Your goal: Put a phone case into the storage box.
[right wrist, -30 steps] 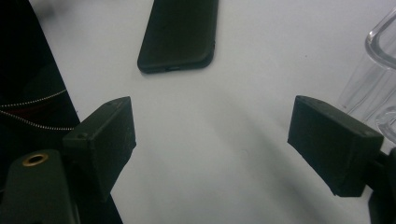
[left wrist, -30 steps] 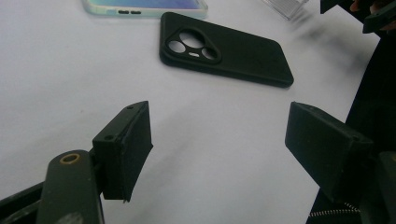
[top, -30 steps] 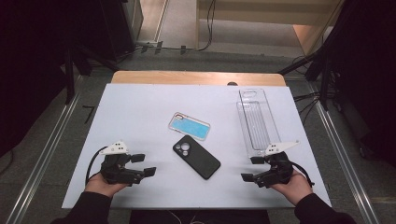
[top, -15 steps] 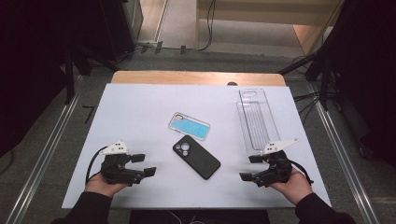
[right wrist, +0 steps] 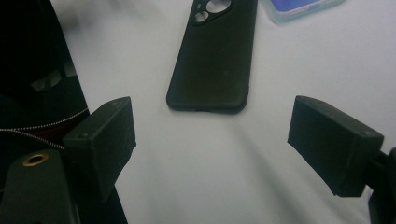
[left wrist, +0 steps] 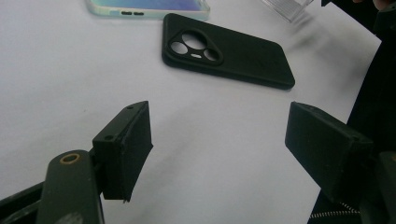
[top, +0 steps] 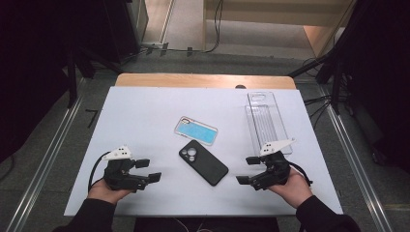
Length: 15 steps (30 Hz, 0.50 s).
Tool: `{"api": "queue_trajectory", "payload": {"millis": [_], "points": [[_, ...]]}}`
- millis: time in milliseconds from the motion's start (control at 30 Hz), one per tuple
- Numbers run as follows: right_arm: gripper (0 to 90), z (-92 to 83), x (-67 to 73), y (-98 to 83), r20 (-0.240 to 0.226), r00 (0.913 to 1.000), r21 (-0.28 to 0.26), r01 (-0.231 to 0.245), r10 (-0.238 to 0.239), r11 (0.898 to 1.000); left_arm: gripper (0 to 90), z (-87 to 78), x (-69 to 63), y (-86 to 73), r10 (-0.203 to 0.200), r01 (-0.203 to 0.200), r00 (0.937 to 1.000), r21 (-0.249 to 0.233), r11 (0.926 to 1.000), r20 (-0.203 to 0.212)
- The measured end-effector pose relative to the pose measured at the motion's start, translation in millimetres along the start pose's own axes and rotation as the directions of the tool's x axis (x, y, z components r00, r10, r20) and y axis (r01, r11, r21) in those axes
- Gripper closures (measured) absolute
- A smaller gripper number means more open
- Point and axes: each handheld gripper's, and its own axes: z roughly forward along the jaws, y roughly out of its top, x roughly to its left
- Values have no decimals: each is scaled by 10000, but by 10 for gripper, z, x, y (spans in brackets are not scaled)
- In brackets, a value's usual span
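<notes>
The blue case (top: 196, 130) is cut off at the top edge of both gripper views. The black phone (top: 203, 162) lies face down at mid-table, between the left gripper (top: 148, 170) and right gripper (top: 248, 169), its long axis diagonal, camera end toward the blue case. Both grippers' jaws gape, holding nothing.

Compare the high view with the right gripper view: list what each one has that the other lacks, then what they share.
High view alone: the clear plastic tray, the left gripper and both hands on the white table.

Right gripper view alone: a close look between the right gripper pads, set apart with nothing between them.

Shared: the black phone case, camera cutouts up, and the blue phone case beyond it.
</notes>
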Motion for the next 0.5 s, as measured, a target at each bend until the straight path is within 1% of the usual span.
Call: {"api": "queue_trajectory", "payload": {"millis": [33,167,300,500], "points": [[132,5,2,15,-11,10000,14,-62,62,10000,233,1,0,0,3,-3,10000,2,10000,-1],[132,31,-18,50,0,10000,51,-49,49,10000,233,4,-1,2,4,-4,10000,14,10000,4],[132,67,-8,123,4,10000,-89,82,-82,9999,233,2,7,3,-8,8,10000,17,10000,-6],[132,112,6,220,-6,9998,-18,199,-199,9998,233,0,3,2,-10,10,10000,23,10000,25]]}}
